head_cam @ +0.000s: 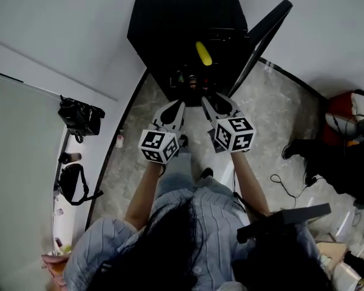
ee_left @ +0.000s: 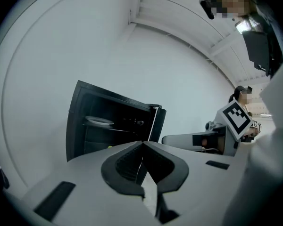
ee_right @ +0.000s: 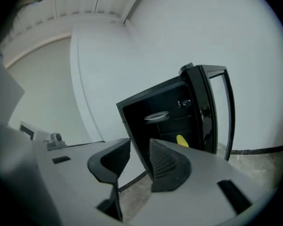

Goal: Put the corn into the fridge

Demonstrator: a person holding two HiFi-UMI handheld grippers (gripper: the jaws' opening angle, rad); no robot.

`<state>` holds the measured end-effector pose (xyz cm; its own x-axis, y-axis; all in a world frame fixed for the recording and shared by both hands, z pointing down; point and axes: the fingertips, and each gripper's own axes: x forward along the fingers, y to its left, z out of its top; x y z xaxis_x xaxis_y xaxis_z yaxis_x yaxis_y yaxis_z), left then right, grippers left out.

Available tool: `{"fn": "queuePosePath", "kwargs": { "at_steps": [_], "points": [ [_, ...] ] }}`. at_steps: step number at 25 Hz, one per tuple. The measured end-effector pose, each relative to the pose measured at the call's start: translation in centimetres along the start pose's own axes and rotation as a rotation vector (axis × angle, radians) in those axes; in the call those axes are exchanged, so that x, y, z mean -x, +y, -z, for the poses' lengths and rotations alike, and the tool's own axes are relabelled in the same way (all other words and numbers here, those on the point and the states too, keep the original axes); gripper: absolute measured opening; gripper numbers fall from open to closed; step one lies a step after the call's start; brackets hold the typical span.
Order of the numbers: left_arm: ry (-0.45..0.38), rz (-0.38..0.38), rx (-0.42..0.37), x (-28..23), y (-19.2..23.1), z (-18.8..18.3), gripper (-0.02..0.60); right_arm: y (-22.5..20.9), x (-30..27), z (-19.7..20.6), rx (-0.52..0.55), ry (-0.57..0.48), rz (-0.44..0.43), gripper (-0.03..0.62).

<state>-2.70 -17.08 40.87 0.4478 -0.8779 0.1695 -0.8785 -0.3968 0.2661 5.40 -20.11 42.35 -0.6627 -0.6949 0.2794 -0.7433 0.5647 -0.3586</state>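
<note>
The corn (head_cam: 203, 53) lies inside the open fridge (head_cam: 170, 17), likely light, stiff and somewhat slippery, best pinched across its thick middle, while just outside the fridge the left gripper (ee_left: 142, 145) is closed on nothing and the right gripper (ee_right: 139, 147) stands parted and empty.

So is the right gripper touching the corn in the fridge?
Apart. The right gripper view shows the corn lying inside the fridge, well beyond the right gripper, whose jaws stand open and empty.
</note>
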Motion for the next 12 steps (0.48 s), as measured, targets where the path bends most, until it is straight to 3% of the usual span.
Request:
{"fn": "queuePosePath", "kwargs": {
  "at_steps": [12],
  "points": [
    [-0.051, -0.038, 0.003, 5.1, -7.0, 0.6, 0.008, 3.2, 9.1, 2.0, 0.020, -0.038, -0.062, 0.091]
  ]
}}
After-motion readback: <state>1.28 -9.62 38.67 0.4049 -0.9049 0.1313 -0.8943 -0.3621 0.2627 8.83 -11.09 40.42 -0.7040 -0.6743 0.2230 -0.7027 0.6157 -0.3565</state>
